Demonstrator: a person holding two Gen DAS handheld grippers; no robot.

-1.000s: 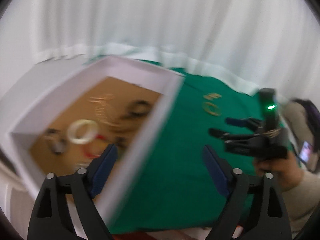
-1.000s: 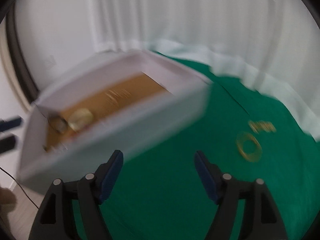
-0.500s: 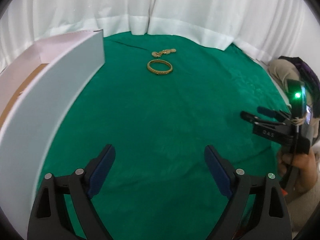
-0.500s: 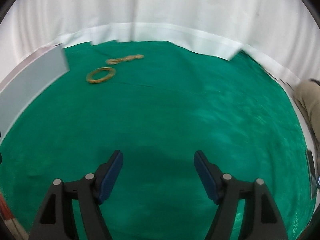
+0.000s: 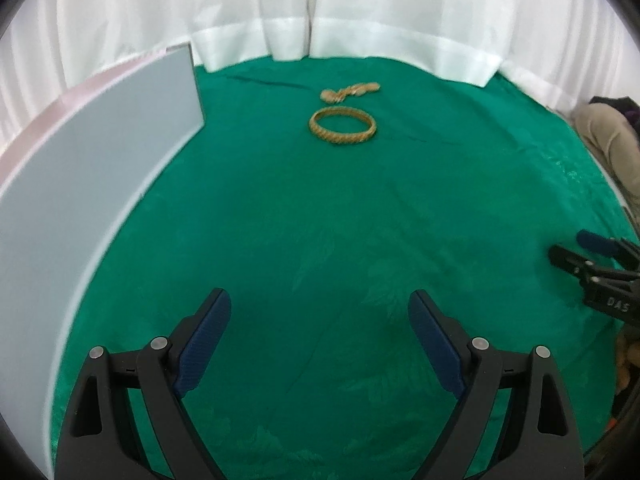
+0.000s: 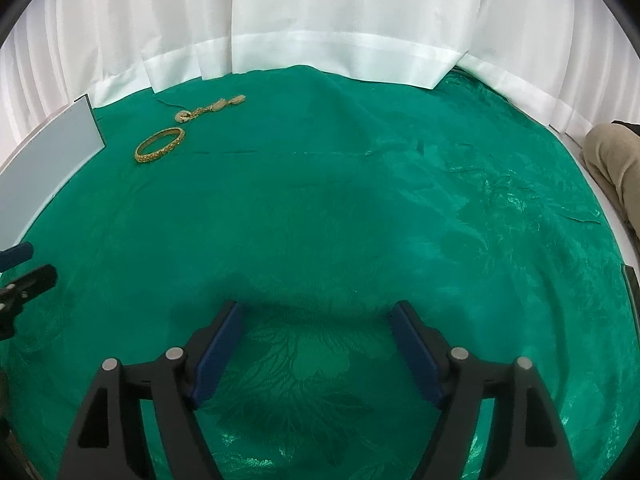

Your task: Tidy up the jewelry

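Left wrist view: green patterned cloth [image 5: 320,220] spread over the whole tabletop, white curtain [image 5: 280,12] hanging along its far edge. White box [image 5: 80,168] standing along the cloth's left edge, only its plain outer wall showing (inside hidden from here). Toward the far edge, near the box's far corner but apart from it, a gold bangle [image 5: 342,125] lying flat on the cloth. Just beyond the bangle, closer to the far edge and not touching it, a smaller gold chain piece [image 5: 350,91] (too small to tell whether bracelet or pendant). Left gripper [image 5: 320,336] low over the cloth's near edge, jaws spread wide, nothing but bare cloth between the blue pads [image 5: 204,344]. At the cloth's right edge, the black tips of the right gripper [image 5: 584,252] poking in, with a bit of tan sleeve [image 5: 608,136] behind at the far right corner.

Right wrist view: same cloth, curtain again along the far edge. Box wall [image 6: 44,160] at the left edge, bangle [image 6: 160,144] and chain piece [image 6: 210,108] beside its far corner, well away from both tools. Right gripper [image 6: 316,340] over the near part of the cloth, jaws opening, nothing between them. Left gripper's tips [image 6: 24,268] just visible at the left edge.
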